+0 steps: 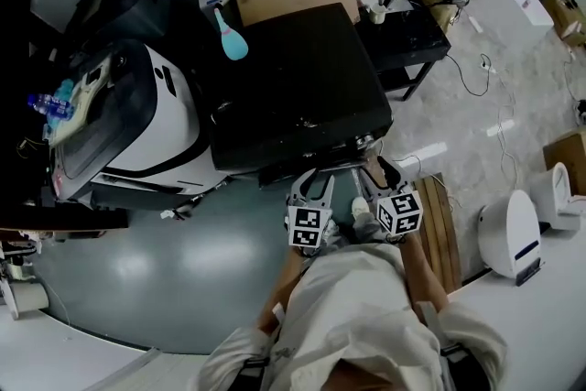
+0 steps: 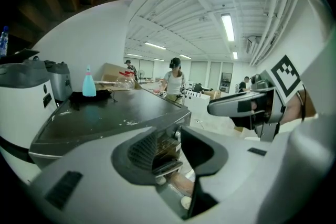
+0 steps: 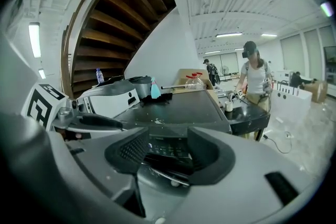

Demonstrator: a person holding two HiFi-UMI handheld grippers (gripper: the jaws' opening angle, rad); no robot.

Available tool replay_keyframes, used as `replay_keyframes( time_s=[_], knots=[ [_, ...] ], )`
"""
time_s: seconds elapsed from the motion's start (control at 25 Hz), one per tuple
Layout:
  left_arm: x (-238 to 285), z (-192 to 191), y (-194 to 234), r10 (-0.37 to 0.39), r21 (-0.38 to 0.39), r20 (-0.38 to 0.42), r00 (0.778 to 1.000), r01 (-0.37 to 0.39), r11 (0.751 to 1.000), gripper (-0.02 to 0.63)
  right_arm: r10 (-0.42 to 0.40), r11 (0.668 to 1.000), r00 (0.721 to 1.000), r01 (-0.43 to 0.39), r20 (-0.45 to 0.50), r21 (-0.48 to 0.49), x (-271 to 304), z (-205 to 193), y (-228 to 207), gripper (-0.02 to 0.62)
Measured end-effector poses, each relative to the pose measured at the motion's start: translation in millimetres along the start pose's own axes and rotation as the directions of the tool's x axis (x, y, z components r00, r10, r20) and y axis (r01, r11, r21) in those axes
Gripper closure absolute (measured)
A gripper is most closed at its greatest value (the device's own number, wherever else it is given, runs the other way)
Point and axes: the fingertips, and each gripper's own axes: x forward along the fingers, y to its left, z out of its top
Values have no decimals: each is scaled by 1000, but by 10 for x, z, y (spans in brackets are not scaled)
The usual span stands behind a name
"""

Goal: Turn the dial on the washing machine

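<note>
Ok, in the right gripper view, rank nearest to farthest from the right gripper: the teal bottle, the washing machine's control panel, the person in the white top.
1. Control panel: straight ahead, just past the right gripper.
2. Teal bottle: far-left corner of the dark lid.
3. Person in the white top: right side, behind the black desk.

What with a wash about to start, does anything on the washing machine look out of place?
Pale specks lie scattered on the washing machine's dark top, like spilled residue. A teal bottle stands with a dark cloth at its back corner.
</note>
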Motion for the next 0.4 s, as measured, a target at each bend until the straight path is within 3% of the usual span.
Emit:
replay_keyframes(
  time_s=[0.4],
  knots=[
    [125, -15, 2, -16, 11, 0, 1000, 16, 1000, 462, -32, 998, 999, 30, -33, -46, 70, -35, -51, 376]
  ],
)
